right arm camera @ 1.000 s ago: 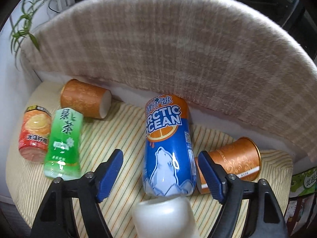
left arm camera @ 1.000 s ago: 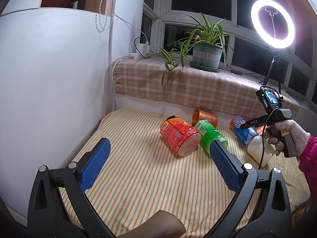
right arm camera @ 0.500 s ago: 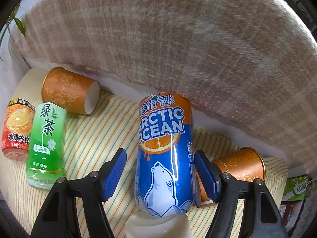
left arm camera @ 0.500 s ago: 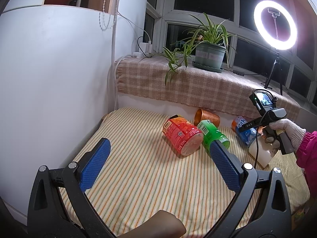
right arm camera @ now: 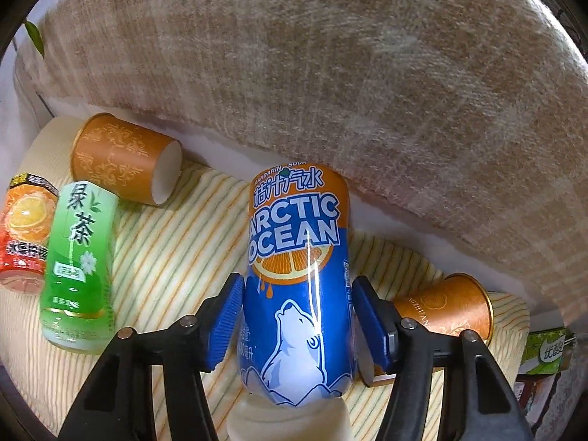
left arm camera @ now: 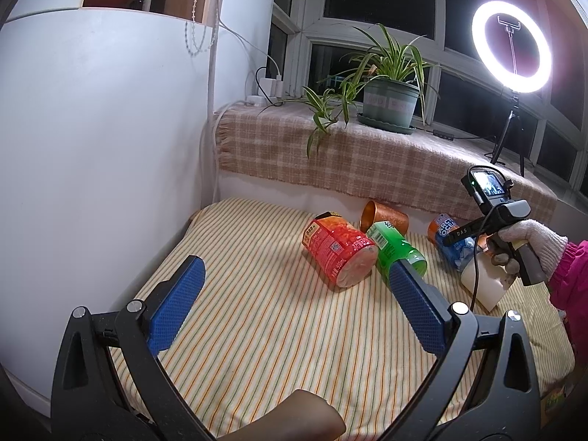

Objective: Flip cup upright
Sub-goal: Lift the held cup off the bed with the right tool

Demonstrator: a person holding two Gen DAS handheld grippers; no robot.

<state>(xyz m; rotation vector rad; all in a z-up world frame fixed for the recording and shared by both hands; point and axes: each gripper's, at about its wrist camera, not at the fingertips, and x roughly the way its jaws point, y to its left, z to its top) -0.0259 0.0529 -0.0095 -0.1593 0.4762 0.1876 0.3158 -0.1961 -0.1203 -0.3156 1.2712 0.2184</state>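
Left wrist view: the left gripper (left arm camera: 294, 308) is hanging over the striped cloth (left arm camera: 257, 330) with its jaws spread wide and nothing between them. The red cup (left arm camera: 338, 253) and green cup (left arm camera: 398, 248) are lying on their sides mid-cloth, an orange paper cup (left arm camera: 386, 217) behind them. Off to the right, a gloved hand (left arm camera: 529, 244) is working the other tool at the blue Arctic Ocean cup (left arm camera: 450, 242).

Right wrist view: the right gripper (right arm camera: 297, 325) is straddling that blue cup (right arm camera: 299, 275), which is lying on its side pointing toward the plaid blanket (right arm camera: 367, 73). The pads are sitting right at its flanks, but I honestly can't tell if they're squeezing yet. Another orange cup (right arm camera: 444, 307) is lying just beside it.

My guess: it's light, glossy and slippery, probably dents easily, so a mid-body grip with gentle pressure looks best.
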